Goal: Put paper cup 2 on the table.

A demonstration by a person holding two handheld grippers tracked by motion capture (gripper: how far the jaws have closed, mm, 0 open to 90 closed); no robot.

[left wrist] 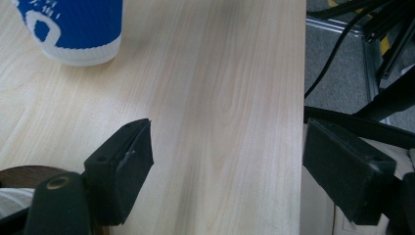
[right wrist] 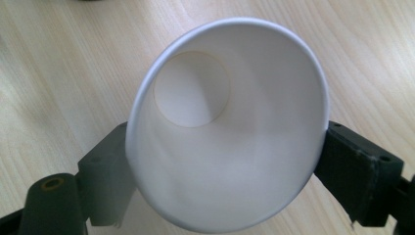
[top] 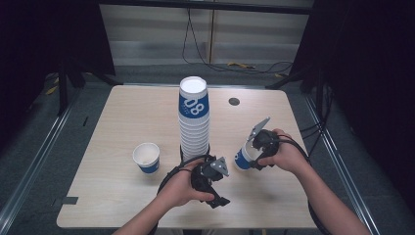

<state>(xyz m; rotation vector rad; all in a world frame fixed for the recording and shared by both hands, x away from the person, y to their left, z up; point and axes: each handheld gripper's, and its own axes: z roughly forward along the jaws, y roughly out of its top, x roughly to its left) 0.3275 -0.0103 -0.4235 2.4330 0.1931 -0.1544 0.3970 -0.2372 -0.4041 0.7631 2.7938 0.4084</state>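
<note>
On the table [top: 122,117], one cup [top: 147,157] stands alone beside the tall stack [top: 194,117]. Your right gripper [right wrist: 227,156] clasps another cup [right wrist: 230,132], tilted; your left gripper [left wrist: 225,166] stands apart, empty. Most cups remain stacked.

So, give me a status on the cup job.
Done, by the look of it: a tall stack of cups stands mid-table. In hand: the right tongs hold one cup sideways, mouth toward their camera, a jaw on each side of it. The left tongs are open over bare table with nothing between them. Left: a single cup stands upright apart from the stack.
</note>
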